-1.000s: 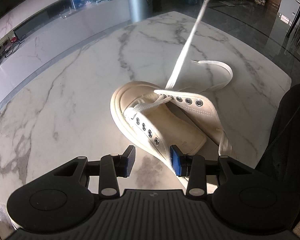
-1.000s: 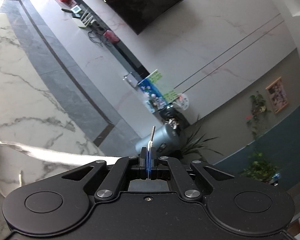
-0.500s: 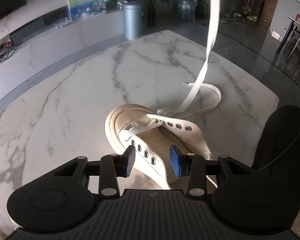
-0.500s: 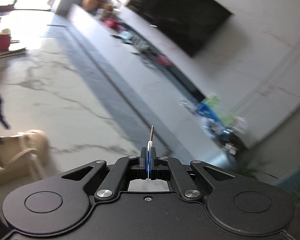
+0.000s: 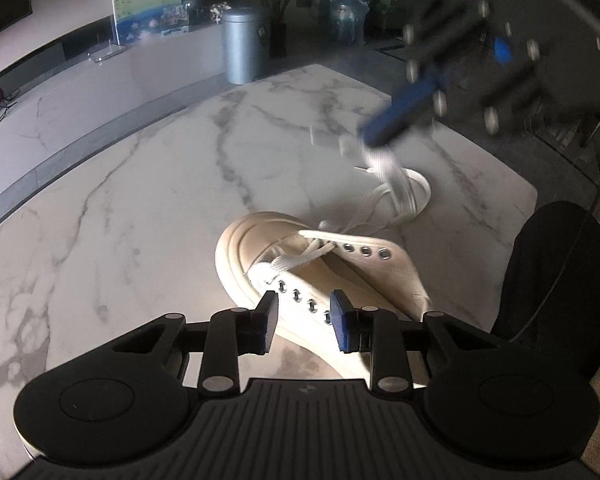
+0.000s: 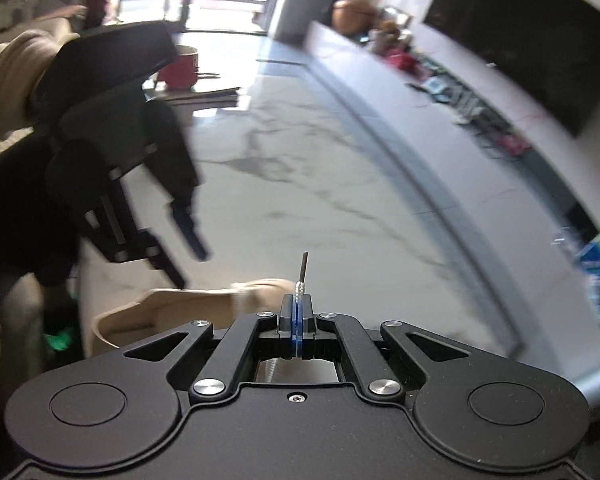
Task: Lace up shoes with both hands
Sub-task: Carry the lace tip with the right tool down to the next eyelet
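Observation:
A cream canvas shoe [image 5: 320,272] lies on the marble table [image 5: 140,200], toe pointing away, with its lace crossed at the lowest eyelets. My left gripper [image 5: 304,320] is open, its blue pads either side of the near eyelet row. My right gripper [image 6: 296,312] is shut on the white shoelace, whose dark tip [image 6: 303,268] sticks up past the pads. In the left wrist view the right gripper [image 5: 384,128] is blurred above the far side of the shoe, with the lace [image 5: 396,184] hanging slack from it. The shoe also shows in the right wrist view [image 6: 188,308].
A grey bin [image 5: 242,48] and a water jug [image 5: 348,20] stand beyond the table's far edge. A long low cabinet [image 5: 80,80] runs along the wall. A red mug [image 6: 180,68] sits on the far table end. My dark trouser leg [image 5: 556,280] is at the right.
My right gripper has swung down toward the shoe with the lace tip still pinched, so the lace went from taut to slack. My left gripper has closed in on the eyelet row.

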Available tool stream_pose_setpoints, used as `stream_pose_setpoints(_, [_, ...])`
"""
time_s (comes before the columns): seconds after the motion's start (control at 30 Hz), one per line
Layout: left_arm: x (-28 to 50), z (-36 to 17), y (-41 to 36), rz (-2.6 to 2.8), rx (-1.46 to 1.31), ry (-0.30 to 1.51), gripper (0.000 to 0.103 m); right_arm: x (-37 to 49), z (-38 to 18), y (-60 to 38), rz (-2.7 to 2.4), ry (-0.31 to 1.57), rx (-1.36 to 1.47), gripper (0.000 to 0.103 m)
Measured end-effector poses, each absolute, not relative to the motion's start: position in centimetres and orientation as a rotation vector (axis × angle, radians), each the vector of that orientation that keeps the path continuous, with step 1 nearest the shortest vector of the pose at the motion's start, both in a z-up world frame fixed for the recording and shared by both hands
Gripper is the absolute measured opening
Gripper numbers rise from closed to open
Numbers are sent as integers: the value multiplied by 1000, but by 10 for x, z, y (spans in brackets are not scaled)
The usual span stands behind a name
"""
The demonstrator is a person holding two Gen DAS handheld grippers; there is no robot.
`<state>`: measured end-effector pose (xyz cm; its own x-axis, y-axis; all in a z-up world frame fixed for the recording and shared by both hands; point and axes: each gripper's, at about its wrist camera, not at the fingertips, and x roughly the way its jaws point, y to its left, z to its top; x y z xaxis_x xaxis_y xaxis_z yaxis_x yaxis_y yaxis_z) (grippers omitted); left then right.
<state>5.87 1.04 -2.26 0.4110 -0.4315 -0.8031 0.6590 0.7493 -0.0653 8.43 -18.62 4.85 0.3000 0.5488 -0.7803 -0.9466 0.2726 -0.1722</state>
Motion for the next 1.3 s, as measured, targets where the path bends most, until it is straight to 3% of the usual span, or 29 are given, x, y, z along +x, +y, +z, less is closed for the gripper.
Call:
stream_pose_setpoints(0.07, [60, -25, 12, -712, 295, 924, 25, 83, 37, -182, 1147, 690, -711, 0])
stream_pose_setpoints(0.1, [61, -27, 12, -722, 305, 930, 16, 83, 30, -179, 1164, 703, -706, 0])
stream_pose_setpoints(0.17, [61, -29, 12, -749, 341, 929, 11, 84, 22, -176, 1185, 724, -692, 0])
stream_pose_setpoints(0.73, [73, -45, 6, -775, 432, 920, 11, 95, -19, -176, 1142, 852, -650, 0])
stream_pose_setpoints(1.3, [81, -46, 4, -822, 470, 930, 11, 93, -30, -172, 1182, 824, -654, 0])
